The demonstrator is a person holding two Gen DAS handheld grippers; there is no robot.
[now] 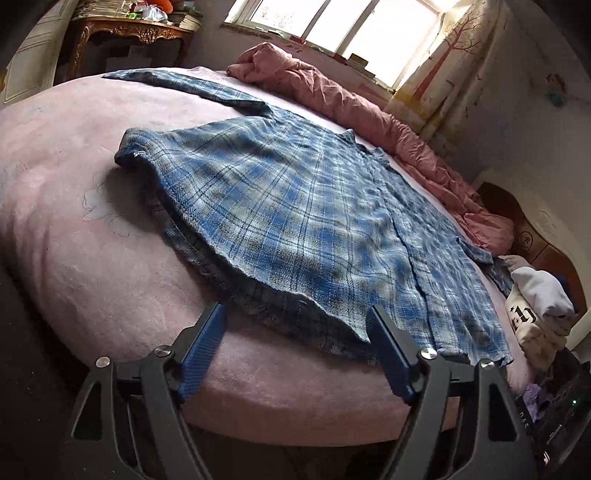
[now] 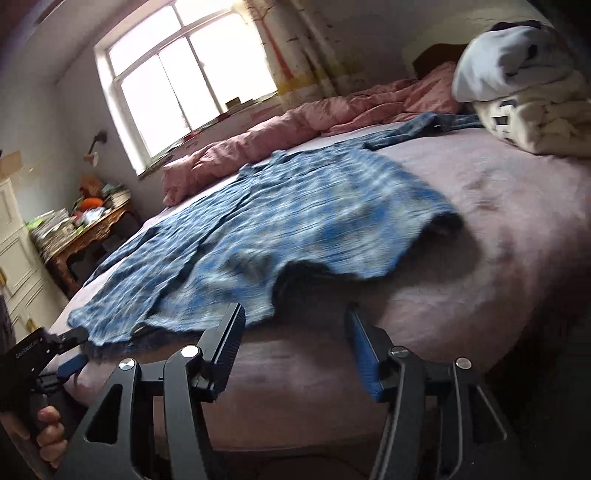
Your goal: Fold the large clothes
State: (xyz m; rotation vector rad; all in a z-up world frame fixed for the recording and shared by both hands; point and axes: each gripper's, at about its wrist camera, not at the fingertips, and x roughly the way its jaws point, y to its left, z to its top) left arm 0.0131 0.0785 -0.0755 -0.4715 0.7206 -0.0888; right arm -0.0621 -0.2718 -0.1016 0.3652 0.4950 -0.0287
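The left hand-held gripper (image 1: 297, 314) hovers at the near edge of the bed (image 1: 66, 206) with its jaws spread wide and nothing between them; its blue-padded fingers (image 1: 205, 350) frame the near hem of the plaid shirt (image 1: 280, 206) without closing on it. The right hand-held gripper (image 2: 295, 314) is likewise wide open and empty, poised over the bed's near edge, its left finger just at the shirt's hem. In the right wrist view the left hand-held gripper appears at the lower left, gripped by a bare hand (image 2: 50, 432), its tips at the shirt's near left corner. The blue-and-white plaid shirt lies spread flat across the pink bed, hem near, collar far, one sleeve reaching out to the far left and the other toward the right. Beyond it, a rumpled pink quilt (image 1: 354, 107) runs along the far side beneath the window (image 1: 343, 26). A pile of white clothes (image 1: 543, 314) sits at the bed's right, and a carved wooden desk (image 1: 125, 33) heaped with papers stands far left.
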